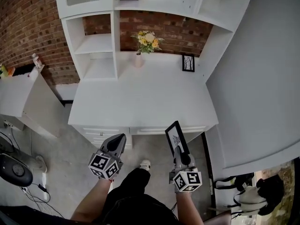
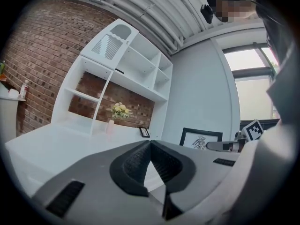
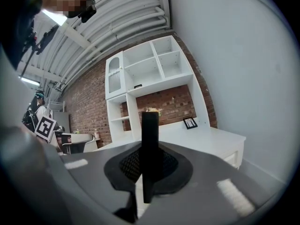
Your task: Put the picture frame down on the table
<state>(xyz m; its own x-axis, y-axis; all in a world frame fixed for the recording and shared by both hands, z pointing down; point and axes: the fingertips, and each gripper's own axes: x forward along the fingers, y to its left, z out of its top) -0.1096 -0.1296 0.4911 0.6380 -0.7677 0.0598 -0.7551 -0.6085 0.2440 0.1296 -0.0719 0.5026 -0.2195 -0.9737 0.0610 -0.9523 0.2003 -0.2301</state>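
Observation:
A black picture frame [image 1: 176, 137] with a white print stands upright in my right gripper [image 1: 178, 150], whose jaws are shut on its lower edge. It hangs just before the front edge of the white table [image 1: 140, 102], over the floor. In the right gripper view the frame [image 3: 150, 139] shows edge-on, clamped between the pads. My left gripper [image 1: 118, 143] is held level to the left of it, shut with nothing in it. From the left gripper view the frame [image 2: 201, 138] stands off to the right, apart from those closed jaws [image 2: 150, 143].
A vase of yellow flowers [image 1: 147, 41] and a small framed picture [image 1: 188, 63] stand at the table's back, below white shelves [image 1: 96, 43]. Drawers run under the front edge. A white cabinet [image 1: 23, 97] is at left, a grey wall [image 1: 258, 78] at right.

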